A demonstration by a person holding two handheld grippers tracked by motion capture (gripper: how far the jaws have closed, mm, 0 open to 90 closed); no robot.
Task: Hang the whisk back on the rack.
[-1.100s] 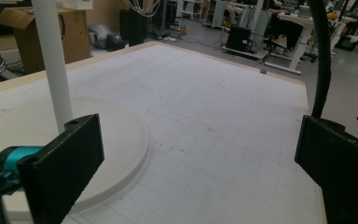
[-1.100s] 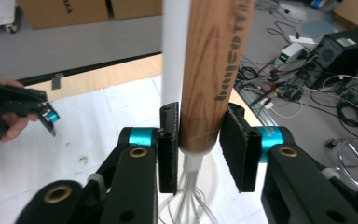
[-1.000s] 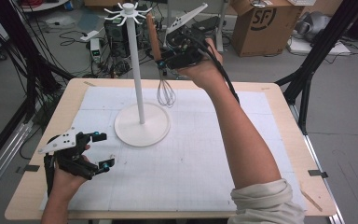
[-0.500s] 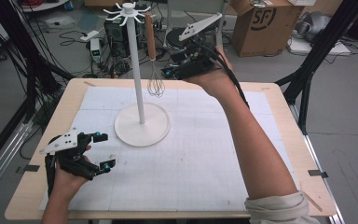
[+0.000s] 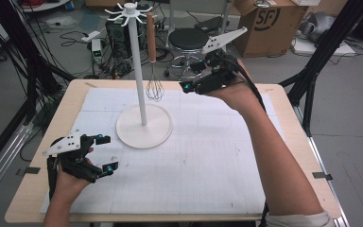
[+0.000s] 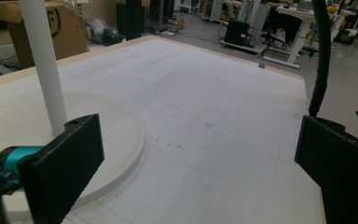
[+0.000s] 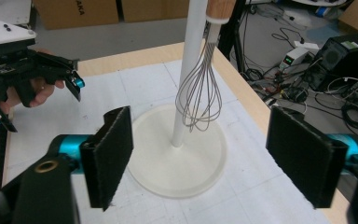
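Whisk hangs from a hook arm at the top of the white stand; wooden handle up, wire head down, long axis vertical, just beside the pole. Wire head hangs clear above the stand's round base, which sits on the table toward its far edge, left of centre.

My right gripper is raised off the surface near the far edge, just to the right of the whisk, jaws spread wide with nothing between them. In the right gripper view the whisk lies straight ahead between the jaws, a short way off.

My left gripper rests near the near-left corner, jaws apart and empty, well apart from the whisk.

Right hand is plainly nearer. Judgement: any regrasp means a level approach across a vertical axis.
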